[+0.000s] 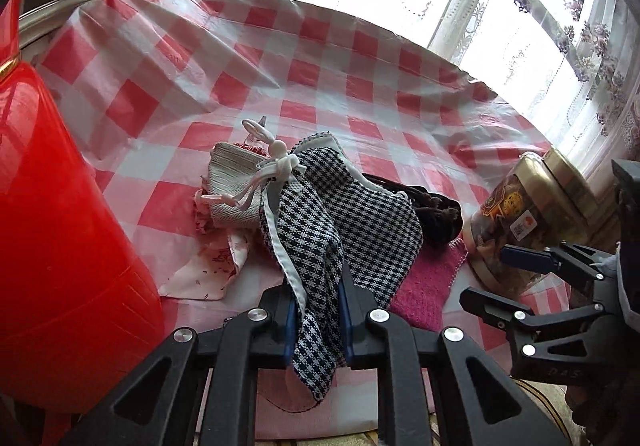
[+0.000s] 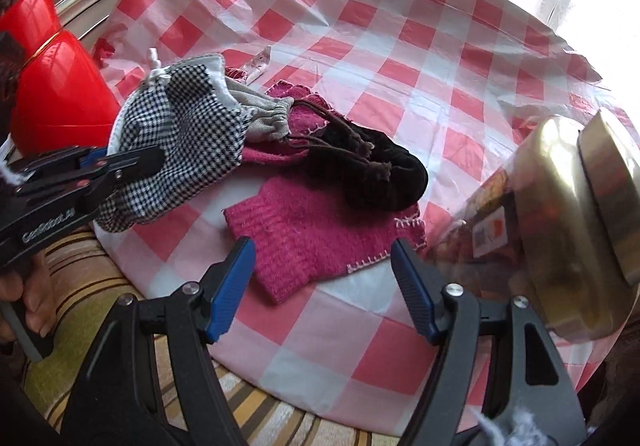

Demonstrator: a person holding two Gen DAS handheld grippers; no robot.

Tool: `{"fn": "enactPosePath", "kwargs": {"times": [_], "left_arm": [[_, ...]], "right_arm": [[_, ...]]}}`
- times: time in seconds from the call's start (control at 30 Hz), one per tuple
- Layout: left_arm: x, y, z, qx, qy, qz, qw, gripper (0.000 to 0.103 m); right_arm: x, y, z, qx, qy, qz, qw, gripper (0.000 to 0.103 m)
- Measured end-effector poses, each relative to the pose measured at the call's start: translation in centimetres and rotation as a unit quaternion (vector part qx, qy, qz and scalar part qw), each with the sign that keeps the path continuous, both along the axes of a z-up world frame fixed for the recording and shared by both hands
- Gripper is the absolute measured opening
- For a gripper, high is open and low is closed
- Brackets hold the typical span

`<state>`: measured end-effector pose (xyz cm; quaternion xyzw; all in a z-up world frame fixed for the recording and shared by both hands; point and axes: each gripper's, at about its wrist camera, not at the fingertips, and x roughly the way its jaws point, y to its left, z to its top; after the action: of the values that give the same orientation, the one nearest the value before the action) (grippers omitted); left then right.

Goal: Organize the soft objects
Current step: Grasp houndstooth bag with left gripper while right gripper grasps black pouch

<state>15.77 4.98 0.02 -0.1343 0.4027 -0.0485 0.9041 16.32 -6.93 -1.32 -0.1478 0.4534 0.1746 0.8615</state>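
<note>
A black-and-white houndstooth pouch (image 1: pixel 340 222) with a white drawstring lies on a heap of soft things, and my left gripper (image 1: pixel 318 298) is shut on its near edge. In the right wrist view the same houndstooth pouch (image 2: pixel 180 138) bunches up in the left gripper (image 2: pixel 132 162). A magenta knitted cloth (image 2: pixel 304 230) lies flat on the table with a dark brown drawstring bag (image 2: pixel 376 174) on its far part. My right gripper (image 2: pixel 324 278) hovers open just before the magenta cloth's near edge, nothing between its fingers. A grey herringbone pouch (image 1: pixel 232 186) lies behind.
A big red plastic container (image 1: pixel 60 226) stands at the left. A gold-lidded jar (image 2: pixel 560 222) lies on its side at the right, close to the right gripper. The round table wears a red-and-white checked cloth (image 2: pixel 360 46); a striped seat shows below its edge.
</note>
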Motion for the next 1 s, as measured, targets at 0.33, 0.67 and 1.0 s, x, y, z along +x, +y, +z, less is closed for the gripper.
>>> {"fn": "enactPosePath", "kwargs": {"times": [0.33, 0.67, 1.0], "left_arm": [[0.1, 1.0, -0.6, -0.032, -0.002, -0.004, 0.9995, 0.018], [0.0, 1.6, -0.7, -0.051, -0.007, -0.008, 0.9987, 0.018], [-0.1, 1.5, -0.6, -0.05, -0.012, -0.01, 0.9986, 0.018]], "right_arm": [[4.1, 2.7, -1.8, -0.08, -0.03, -0.051, 0.995, 0.066], [5.8, 2.7, -3.7, -0.128, -0.04, -0.083, 0.987, 0.056], [4.5, 2.0, -1.9, -0.103, -0.064, -0.082, 0.989, 0.018]]}}
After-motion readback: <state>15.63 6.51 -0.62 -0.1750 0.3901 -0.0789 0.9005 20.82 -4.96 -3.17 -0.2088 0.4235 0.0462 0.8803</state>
